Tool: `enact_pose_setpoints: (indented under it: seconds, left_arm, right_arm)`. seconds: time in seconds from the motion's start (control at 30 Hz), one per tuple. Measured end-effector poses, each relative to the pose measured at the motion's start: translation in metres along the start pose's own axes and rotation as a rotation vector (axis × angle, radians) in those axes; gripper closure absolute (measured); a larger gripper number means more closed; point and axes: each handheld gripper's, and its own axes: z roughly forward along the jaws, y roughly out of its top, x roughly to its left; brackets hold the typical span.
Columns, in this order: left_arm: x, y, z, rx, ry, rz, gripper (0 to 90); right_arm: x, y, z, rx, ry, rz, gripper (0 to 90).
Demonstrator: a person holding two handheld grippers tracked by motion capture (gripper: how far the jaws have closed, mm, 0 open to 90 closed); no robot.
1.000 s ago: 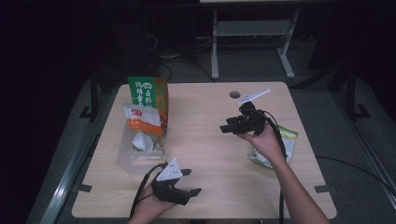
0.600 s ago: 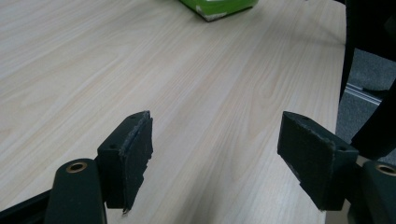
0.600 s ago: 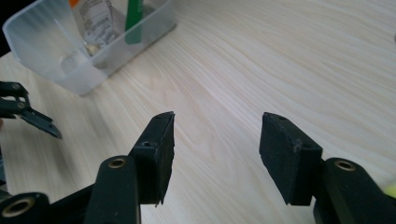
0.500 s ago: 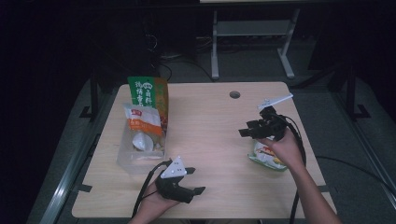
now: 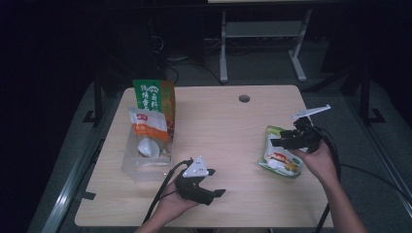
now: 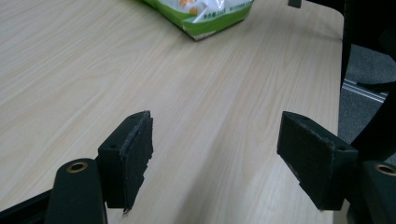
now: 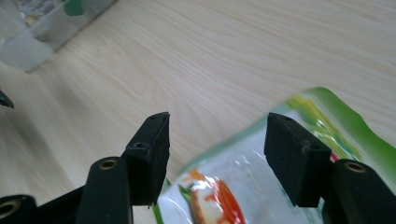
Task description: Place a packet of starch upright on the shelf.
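High view: I'm holding the right gripper (image 5: 284, 141) over the green snack bag (image 5: 279, 158) lying flat near the table's (image 5: 228, 126) right edge, jaws just widening, nothing pinched. Left gripper (image 5: 214, 192) is idling open. Clear bin (image 5: 141, 162) is already holding packets; this bag is waiting.

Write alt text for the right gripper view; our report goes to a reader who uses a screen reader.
The right hand-held gripper hangs with its two black jaws open just above a green and white snack bag that lies on a light wooden table. A clear plastic container sits at the far upper left.
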Motion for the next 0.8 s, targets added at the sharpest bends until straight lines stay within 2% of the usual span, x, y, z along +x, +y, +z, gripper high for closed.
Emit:
enact_pose_setpoints:
  seconds: [0.4,0.43,0.53,0.8]
  left_arm:
    - [0.001,0.013,0.018,0.003,-0.018,0.006,26.4]
    - [0.002,0.014,0.019,0.007,-0.018,0.02,26.5]
    - [0.001,0.017,0.023,0.008,-0.024,0.011,26.5]
    - [0.001,0.026,0.032,0.015,-0.037,0.024,26.5]
  right_arm:
    - [-0.031,-0.03,-0.009,0.021,-0.067,0.084,38.7]
    - [-0.034,-0.033,-0.009,0.024,-0.074,0.088,38.7]
    - [-0.041,-0.04,-0.011,0.033,-0.091,0.103,38.6]
    - [-0.057,-0.058,-0.011,0.062,-0.129,0.158,38.5]
